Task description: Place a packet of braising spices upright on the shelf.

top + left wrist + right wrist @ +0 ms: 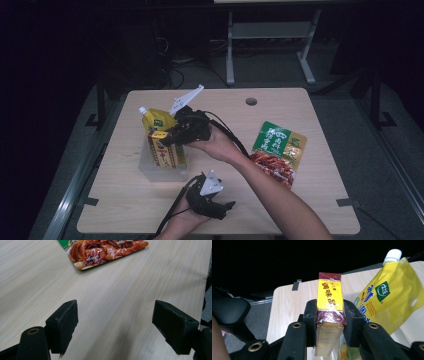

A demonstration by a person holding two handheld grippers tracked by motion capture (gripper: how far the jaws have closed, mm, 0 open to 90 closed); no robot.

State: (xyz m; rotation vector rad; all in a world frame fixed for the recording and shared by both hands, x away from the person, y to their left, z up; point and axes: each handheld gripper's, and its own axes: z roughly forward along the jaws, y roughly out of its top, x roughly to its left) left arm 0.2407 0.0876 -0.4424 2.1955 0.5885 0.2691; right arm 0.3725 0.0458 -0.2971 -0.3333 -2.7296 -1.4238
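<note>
The right gripper (329, 315) clamps a narrow red-and-yellow seasoning box (330, 297) between its pads, above a clear plastic bin (150, 167). Just beside the box leans a yellow spouted pouch with a white cap (387, 295). The left gripper (115, 322) gapes wide over the pale wooden surface (112, 290), a green food packet (105, 250) lying beyond it.

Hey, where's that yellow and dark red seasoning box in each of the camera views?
High view: the seasoning box sits left of centre, at the right gripper, above the clear tub.
Right gripper view: the box is at centre, clamped between the two black jaws.
Left gripper view: not in it; this one looks at bare table and the red food packet.
Shared landmark: the yellow spout pouch beside the box.
</note>
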